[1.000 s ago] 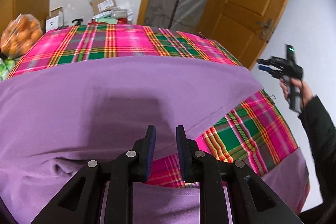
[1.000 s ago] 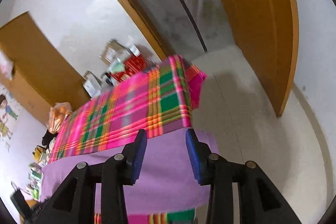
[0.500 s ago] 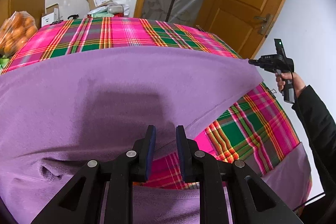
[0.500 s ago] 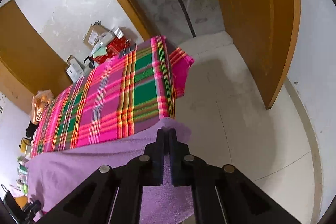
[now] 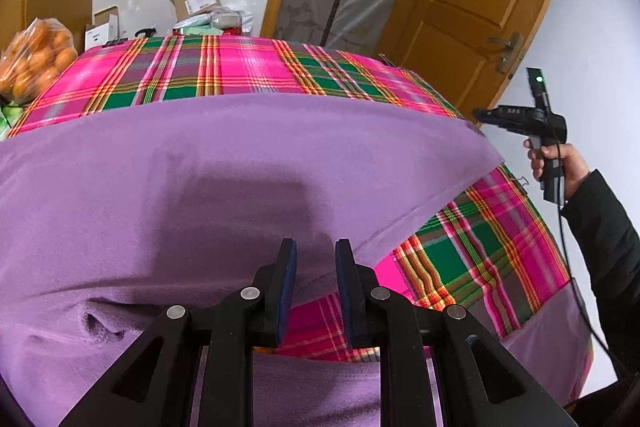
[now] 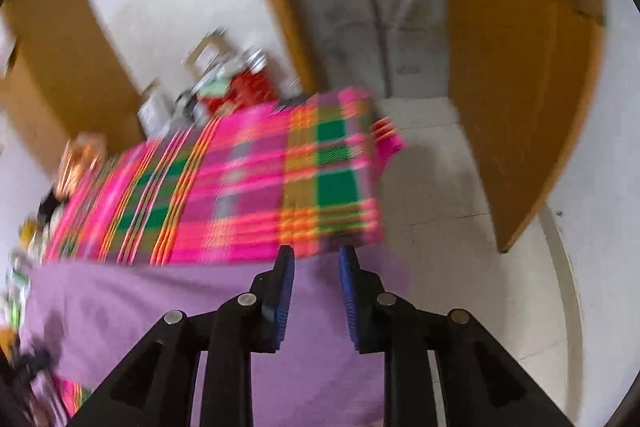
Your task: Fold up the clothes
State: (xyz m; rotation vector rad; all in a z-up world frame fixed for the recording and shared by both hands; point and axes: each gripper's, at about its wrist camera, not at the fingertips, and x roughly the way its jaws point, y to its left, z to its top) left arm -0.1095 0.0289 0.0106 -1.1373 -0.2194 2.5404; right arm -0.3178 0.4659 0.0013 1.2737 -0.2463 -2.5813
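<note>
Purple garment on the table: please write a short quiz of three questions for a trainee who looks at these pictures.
1. True or false: the purple garment covers the whole plaid tablecloth.
2. In the left wrist view, what lies at the far left corner of the table? A. bag of oranges B. a kettle C. a pair of shoes
3. What colour is the sleeve at the right edge of the left wrist view?

Key: 1 false, the far part and the right side of the cloth are bare; 2 A; 3 black.
</note>
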